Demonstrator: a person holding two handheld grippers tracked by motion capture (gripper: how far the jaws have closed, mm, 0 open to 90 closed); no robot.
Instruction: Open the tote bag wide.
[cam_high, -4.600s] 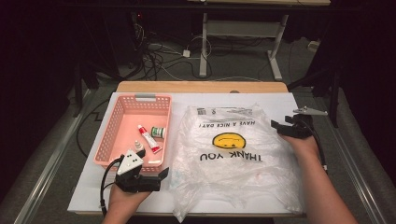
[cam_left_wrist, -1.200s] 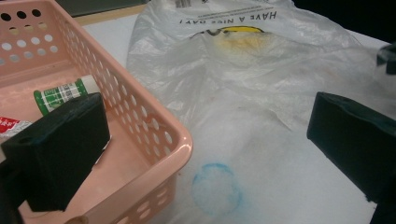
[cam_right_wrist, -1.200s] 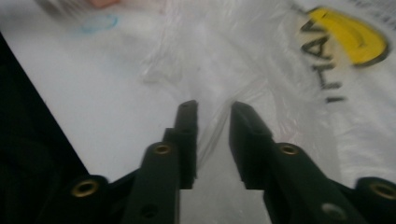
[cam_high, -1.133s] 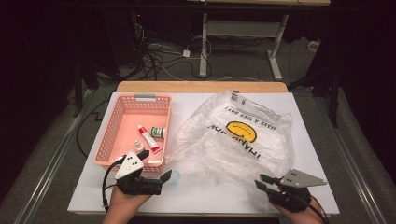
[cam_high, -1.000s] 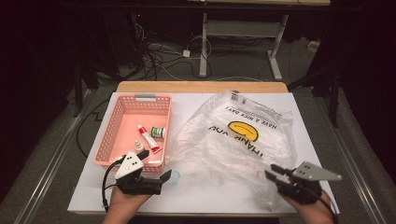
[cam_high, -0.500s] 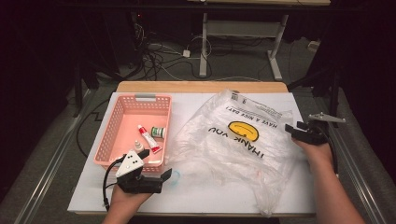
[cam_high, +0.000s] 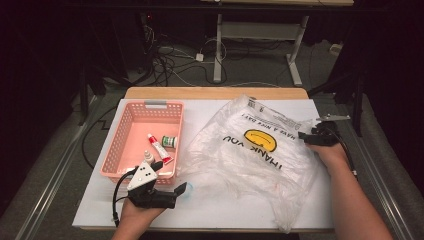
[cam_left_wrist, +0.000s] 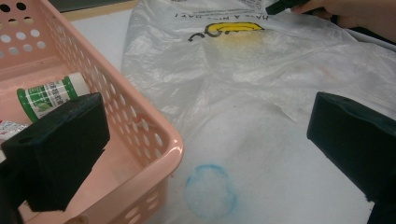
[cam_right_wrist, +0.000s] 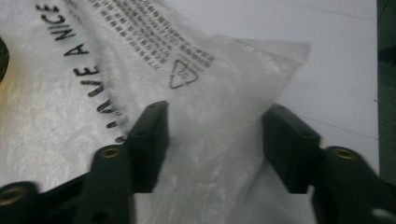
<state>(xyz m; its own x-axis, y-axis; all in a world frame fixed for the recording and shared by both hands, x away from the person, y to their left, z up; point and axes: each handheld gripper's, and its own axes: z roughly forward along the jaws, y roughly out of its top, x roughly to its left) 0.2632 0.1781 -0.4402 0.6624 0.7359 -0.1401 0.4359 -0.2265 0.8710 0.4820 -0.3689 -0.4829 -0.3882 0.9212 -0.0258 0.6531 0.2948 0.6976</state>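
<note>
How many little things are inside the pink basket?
3. A small white dropper bottle sits nearest the person, a red-and-white tube beside it, and a green-capped bottle farther back. The basket wall may hide more.

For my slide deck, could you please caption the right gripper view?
Right claw open astride a corner of the printed plastic bag lying on the white table.

Clearance, my side: bare white table (cam_high: 235, 212) along the near edge, passable. Obstacles: pink basket (cam_high: 131, 150) just beside my left gripper (cam_high: 181, 190); crumpled plastic bag (cam_high: 250, 155) spread across centre and right, its corner apparently between my right gripper (cam_right_wrist: 215, 144) pads.
</note>
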